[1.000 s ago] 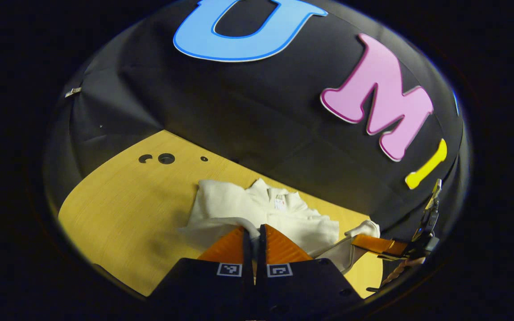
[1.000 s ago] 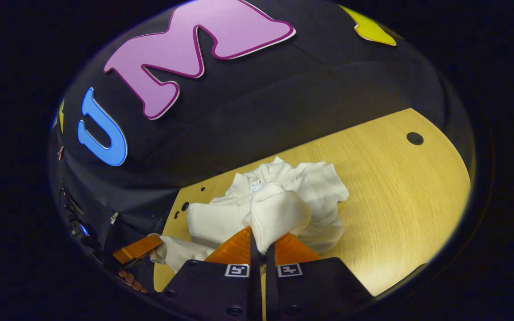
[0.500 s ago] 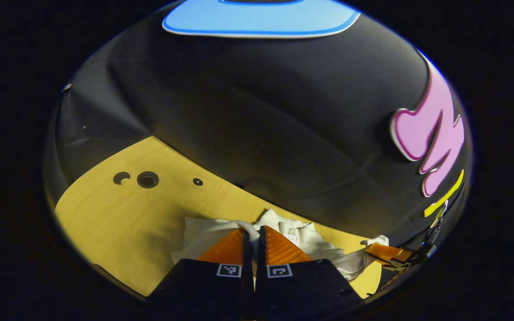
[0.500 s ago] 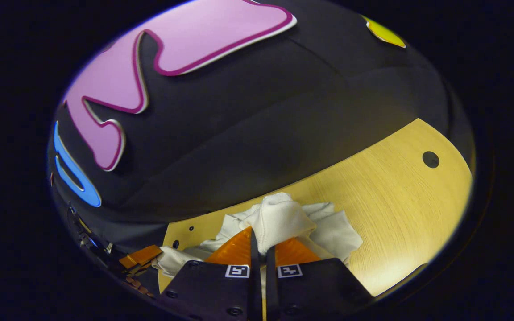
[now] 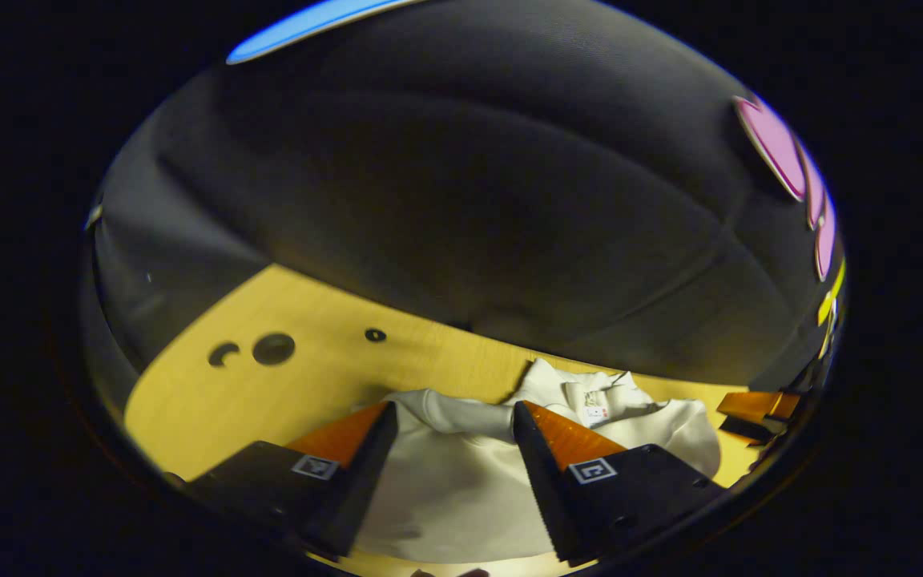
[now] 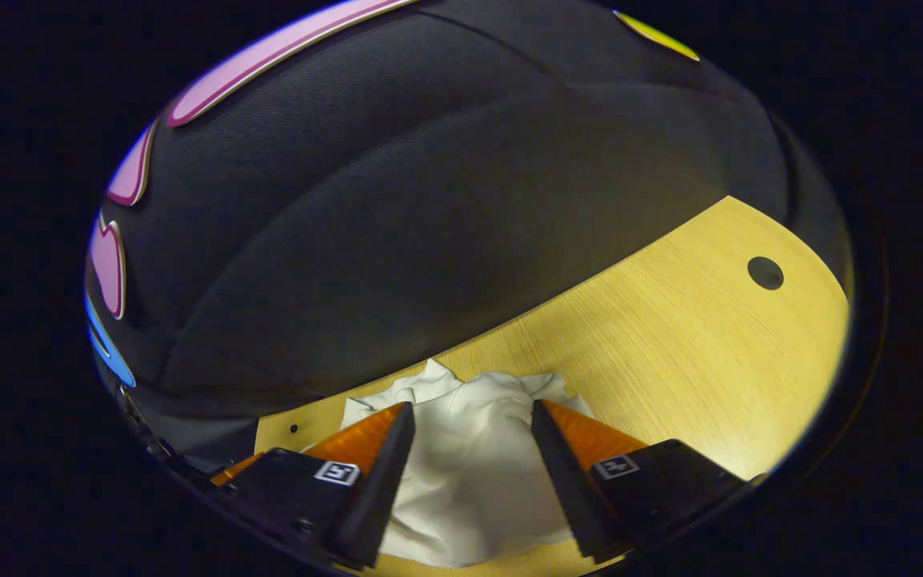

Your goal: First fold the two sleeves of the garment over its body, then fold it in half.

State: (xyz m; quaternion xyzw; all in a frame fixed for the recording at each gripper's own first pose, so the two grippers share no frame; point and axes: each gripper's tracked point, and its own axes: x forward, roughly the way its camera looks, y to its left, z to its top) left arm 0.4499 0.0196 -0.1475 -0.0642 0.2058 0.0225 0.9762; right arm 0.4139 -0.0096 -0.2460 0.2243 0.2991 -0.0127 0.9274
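Garment: the white garment [image 5: 461, 489] lies bunched on the wooden table [image 5: 309, 377], low in the left gripper view, its collar toward the wall
Left gripper: the left gripper [image 5: 451, 417] has its fingers spread apart, the cloth lying in the gap between them, nothing clamped
Right gripper: the right gripper [image 6: 469, 417] also stands wide apart over the garment [image 6: 469, 473], bottom centre of the right gripper view
Far edge: the other gripper [image 5: 754, 409] shows at lower right, beside the cloth
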